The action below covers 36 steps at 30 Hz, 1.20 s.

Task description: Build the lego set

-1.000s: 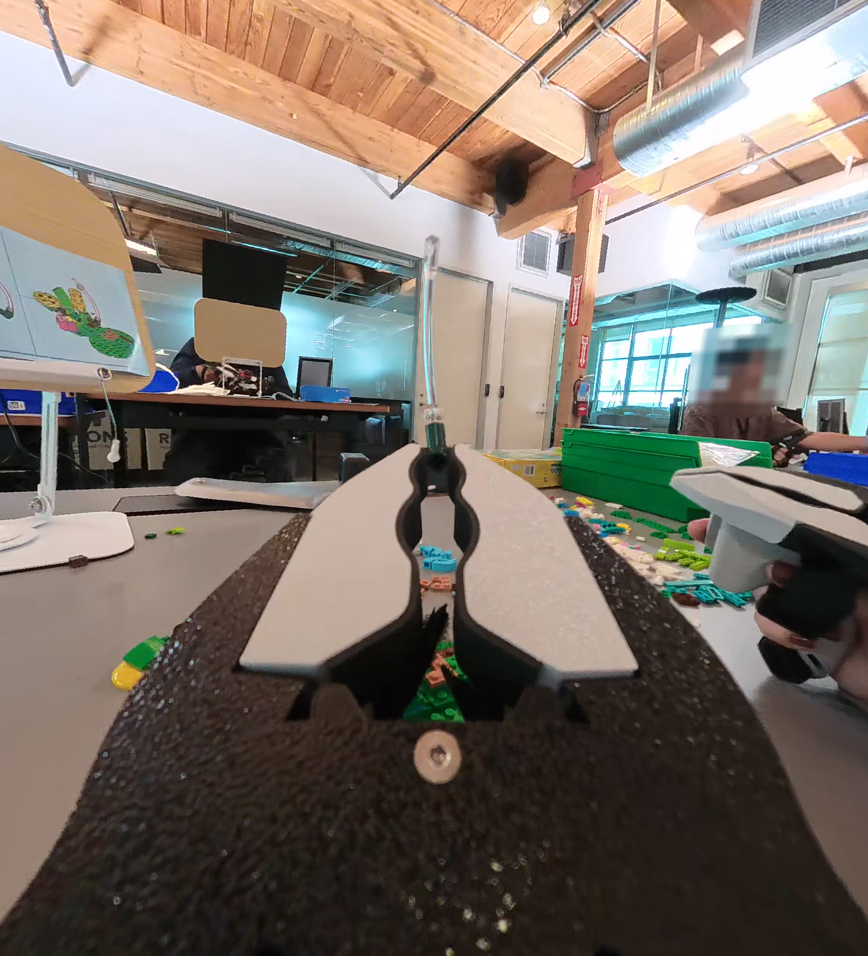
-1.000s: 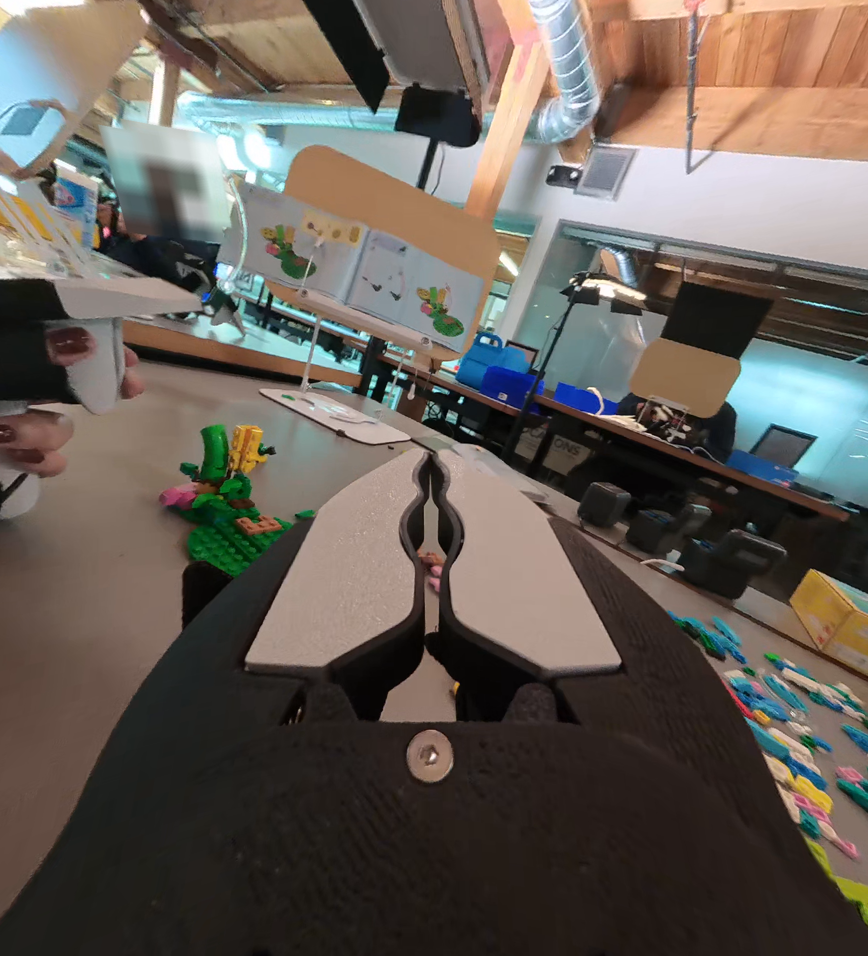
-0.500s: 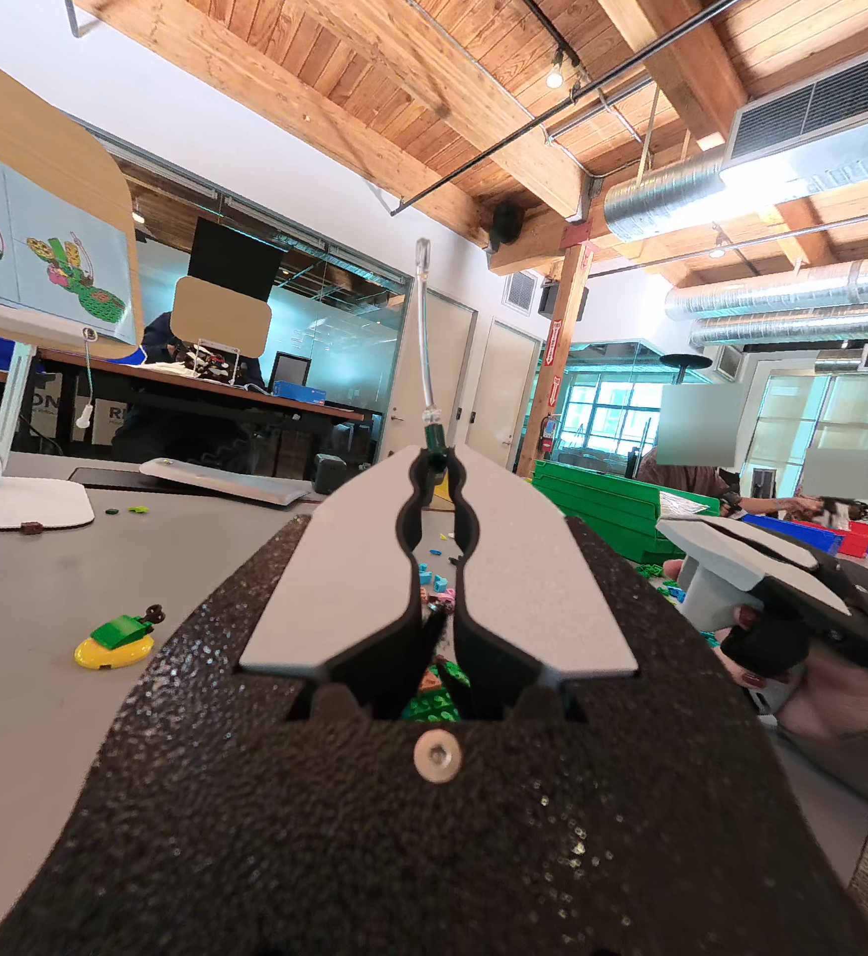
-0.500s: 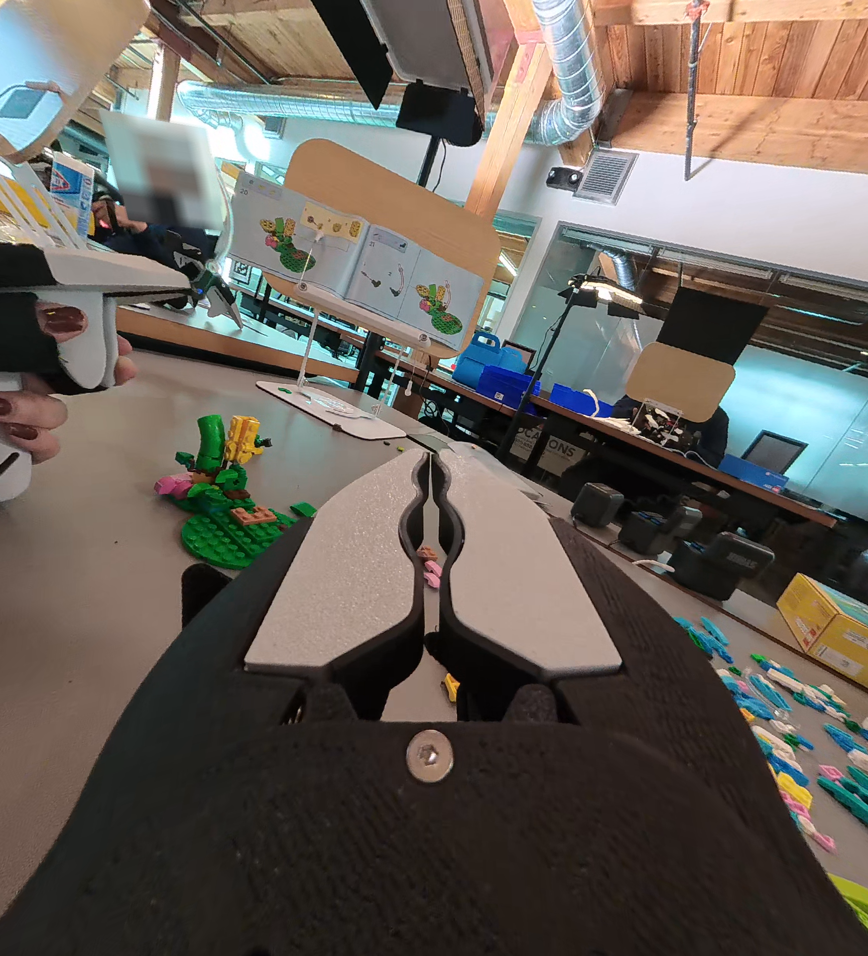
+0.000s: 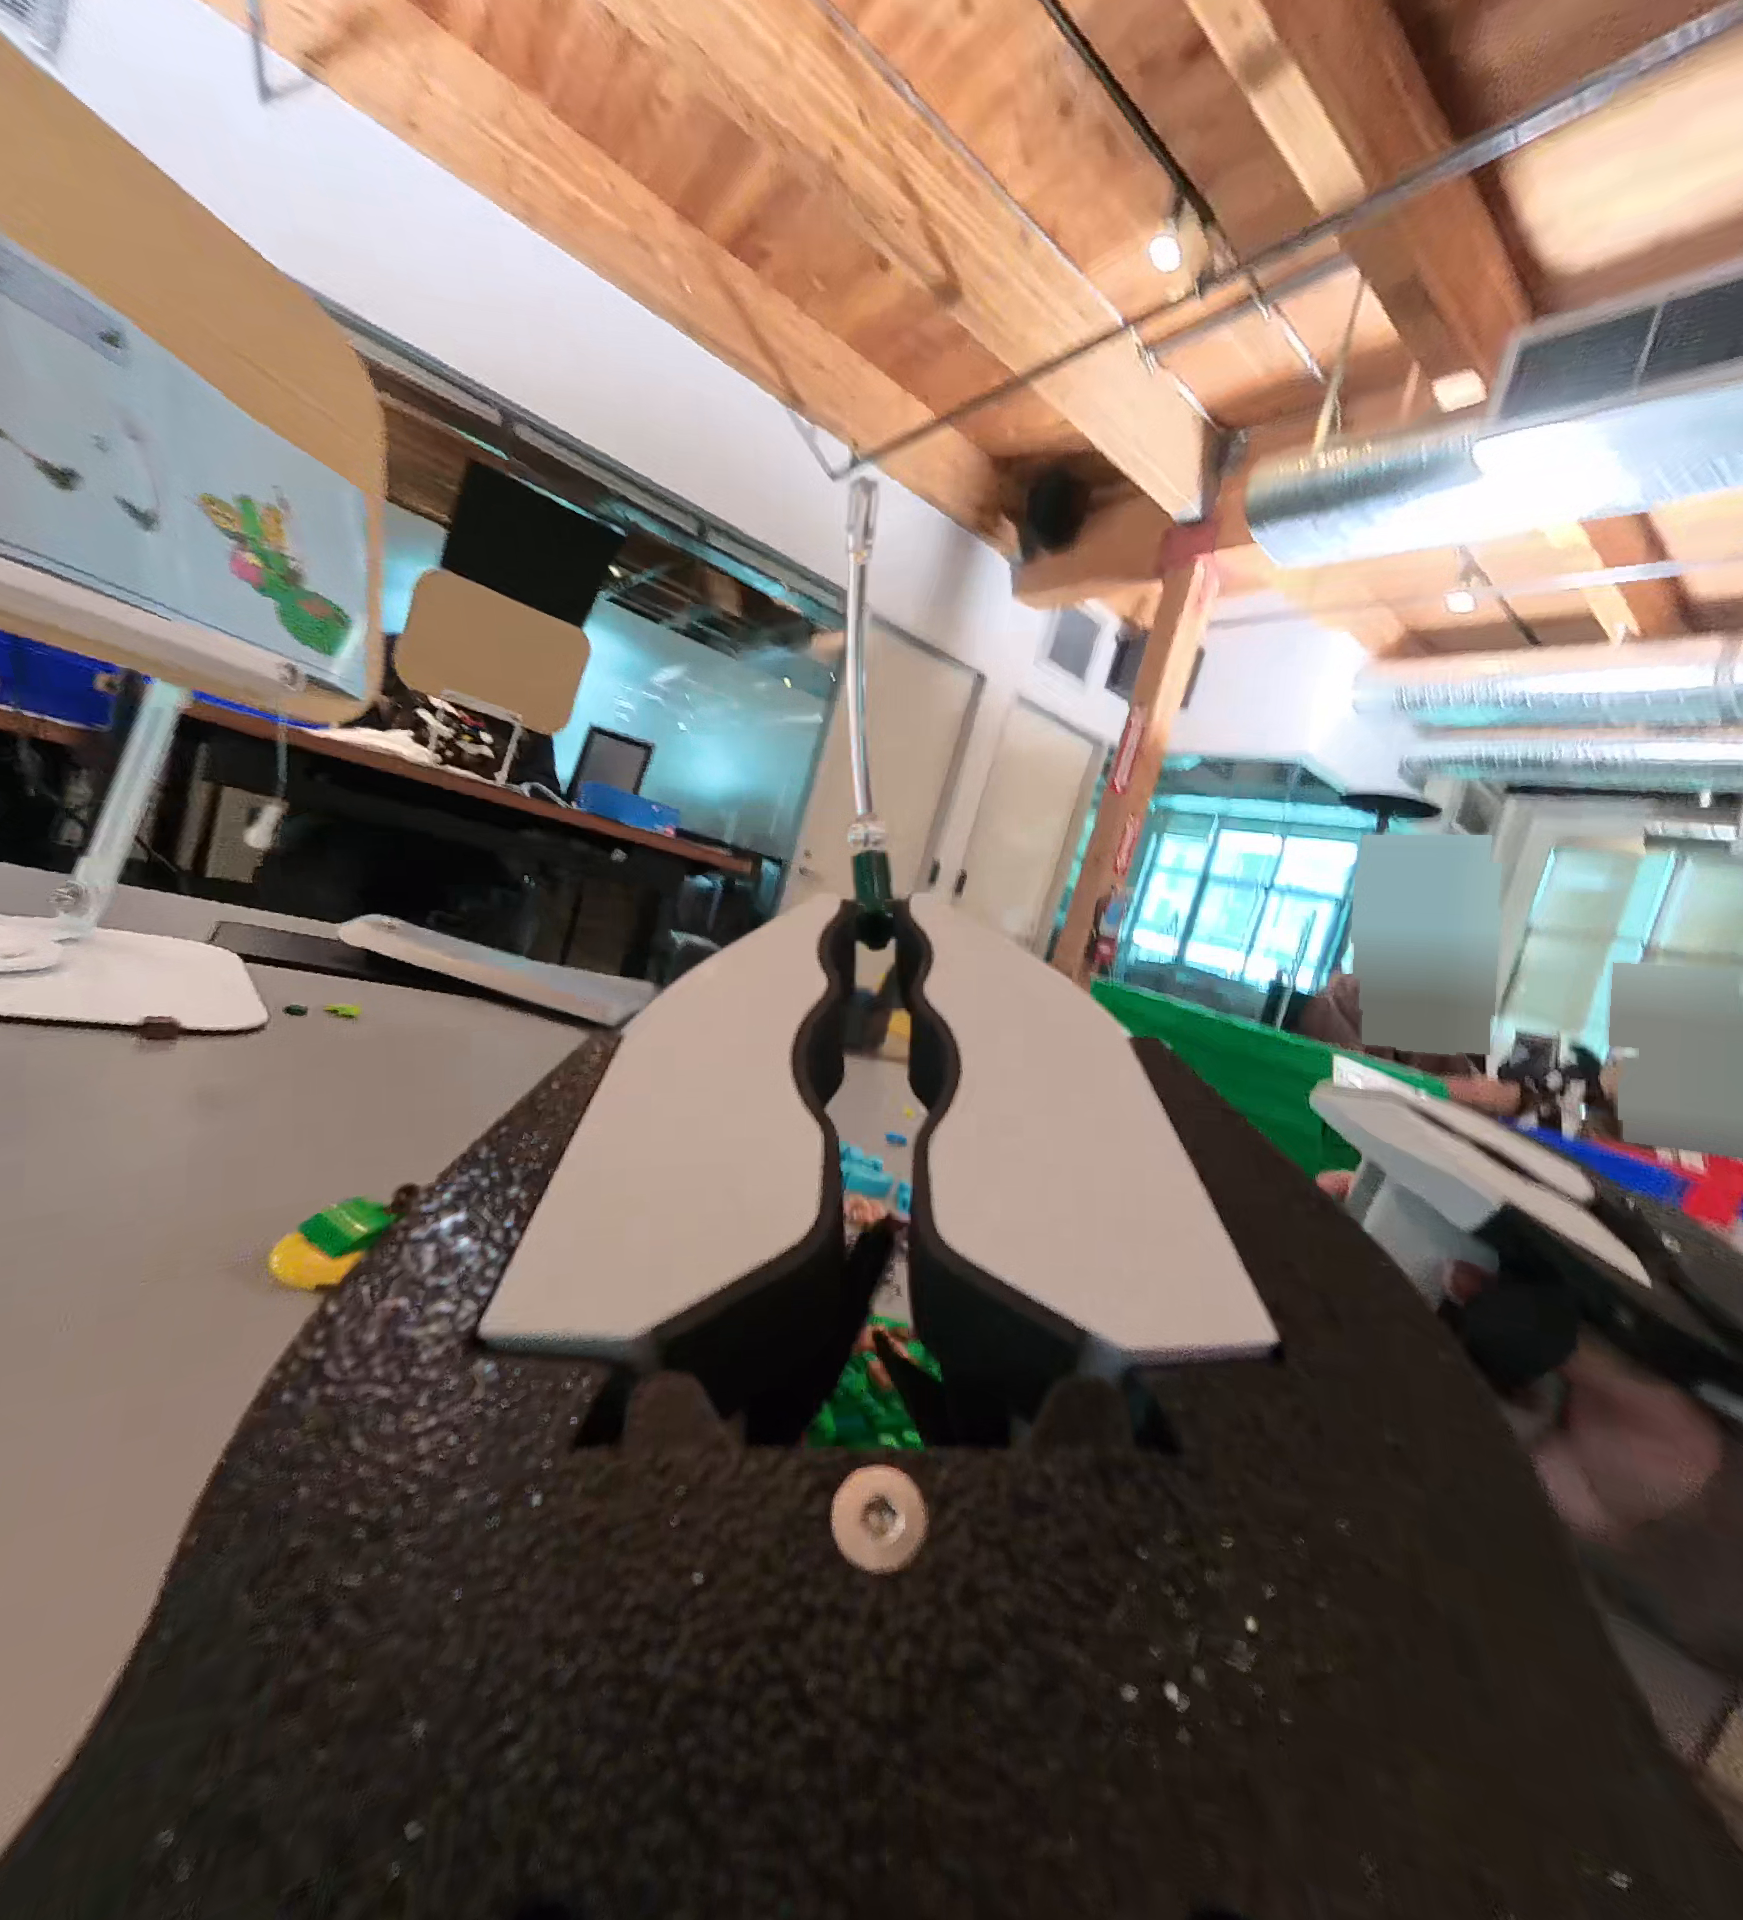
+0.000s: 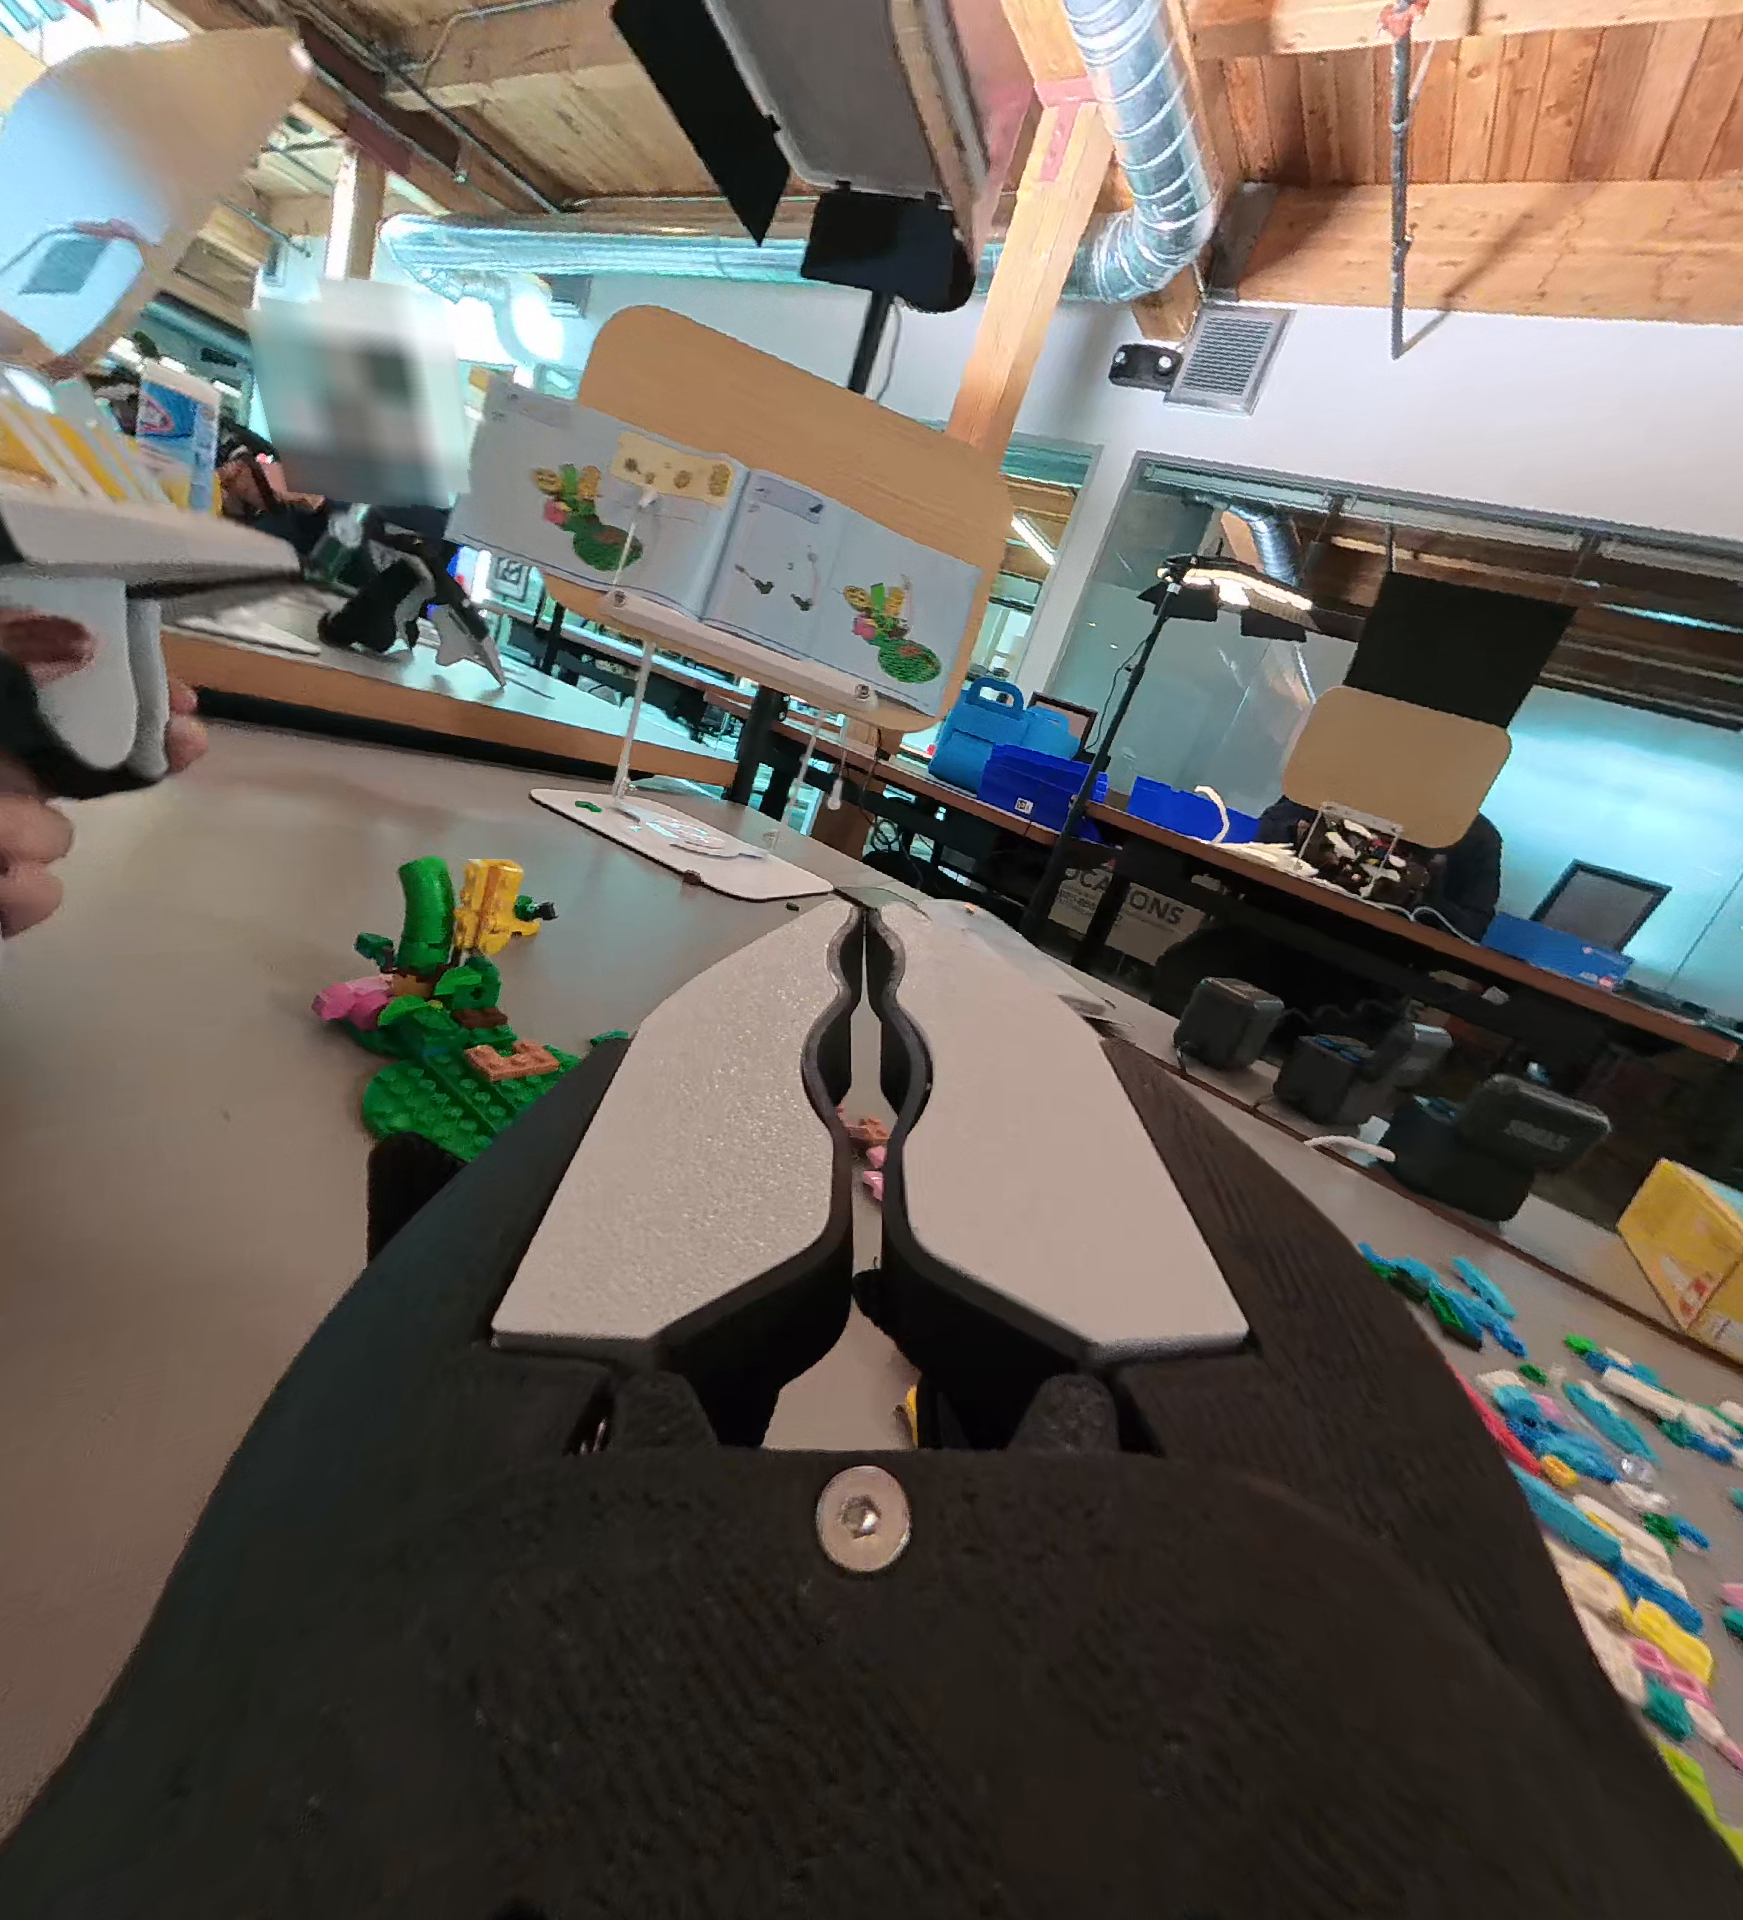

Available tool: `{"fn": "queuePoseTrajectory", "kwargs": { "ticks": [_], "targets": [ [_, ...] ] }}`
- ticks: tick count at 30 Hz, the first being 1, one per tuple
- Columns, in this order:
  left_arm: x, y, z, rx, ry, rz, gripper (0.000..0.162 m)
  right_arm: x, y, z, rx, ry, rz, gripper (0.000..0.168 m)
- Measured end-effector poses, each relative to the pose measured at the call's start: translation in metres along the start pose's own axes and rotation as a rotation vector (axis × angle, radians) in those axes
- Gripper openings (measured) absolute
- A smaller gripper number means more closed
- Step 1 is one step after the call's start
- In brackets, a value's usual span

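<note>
Clear stem piece (image 5: 862, 665) stands upright, pinched in our left fingers (image 5: 872, 914); the green build (image 6: 451, 1029) lies on the counter (image 6: 171, 1195) left of our closed, empty right fingers (image 6: 864, 920).

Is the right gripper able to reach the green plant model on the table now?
Probably yes. The right gripper is shut and holds nothing, and the green plant model stands just to its left on bare table. The left gripper, higher up, does not block it.
</note>
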State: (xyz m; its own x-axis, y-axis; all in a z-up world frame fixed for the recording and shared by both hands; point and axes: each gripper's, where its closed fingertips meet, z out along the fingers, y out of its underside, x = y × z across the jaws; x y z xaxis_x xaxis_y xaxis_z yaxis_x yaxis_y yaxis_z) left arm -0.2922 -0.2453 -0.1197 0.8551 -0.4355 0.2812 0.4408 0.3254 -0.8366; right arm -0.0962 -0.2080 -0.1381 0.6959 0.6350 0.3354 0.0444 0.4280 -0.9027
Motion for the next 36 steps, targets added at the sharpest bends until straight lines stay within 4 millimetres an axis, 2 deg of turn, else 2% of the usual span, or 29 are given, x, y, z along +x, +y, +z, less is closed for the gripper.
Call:
{"fn": "queuePoseTrajectory", "kwargs": {
  "ticks": [3, 7, 11, 15, 17, 21, 25, 28, 31, 36],
  "targets": [
    [-0.004, -0.009, -0.004, 0.07, -0.011, -0.019, 0.007, -0.013, 0.002, 0.003, -0.013, -0.042, -0.084, 0.0],
    [0.013, -0.002, -0.001, 0.027, 0.079, 0.027, 0.007, -0.026, 0.005, 0.004, -0.036, -0.069, -0.211, 0.0],
    [0.017, -0.003, -0.002, 0.038, 0.101, 0.038, 0.007, -0.041, 0.003, 0.001, -0.017, -0.107, -0.331, 0.0],
    [0.031, -0.001, -0.003, 0.035, 0.165, 0.106, 0.006, -0.055, 0.006, 0.0, -0.031, -0.134, -0.444, 0.0],
    [0.032, 0.0, -0.003, 0.032, 0.178, 0.096, 0.007, -0.051, 0.003, 0.004, -0.028, -0.101, -0.401, 0.0],
    [0.025, -0.001, -0.001, 0.03, 0.155, 0.042, 0.007, -0.044, -0.018, 0.016, 0.076, -0.089, -0.088, 0.0],
    [0.028, -0.001, -0.002, 0.028, 0.185, 0.031, 0.007, -0.047, -0.012, 0.034, 0.06, -0.073, -0.165, 0.0],
    [0.028, 0.0, -0.001, 0.03, 0.196, 0.013, 0.007, -0.051, -0.01, 0.042, 0.071, -0.106, -0.143, 0.0],
    [0.028, 0.0, -0.001, 0.026, 0.209, -0.012, 0.007, -0.042, -0.003, 0.044, 0.043, -0.093, -0.118, 0.0],
    [0.028, 0.001, 0.0, 0.026, 0.22, -0.039, 0.007, -0.029, -0.003, 0.04, 0.049, -0.062, -0.047, 0.0]
  ]
}}
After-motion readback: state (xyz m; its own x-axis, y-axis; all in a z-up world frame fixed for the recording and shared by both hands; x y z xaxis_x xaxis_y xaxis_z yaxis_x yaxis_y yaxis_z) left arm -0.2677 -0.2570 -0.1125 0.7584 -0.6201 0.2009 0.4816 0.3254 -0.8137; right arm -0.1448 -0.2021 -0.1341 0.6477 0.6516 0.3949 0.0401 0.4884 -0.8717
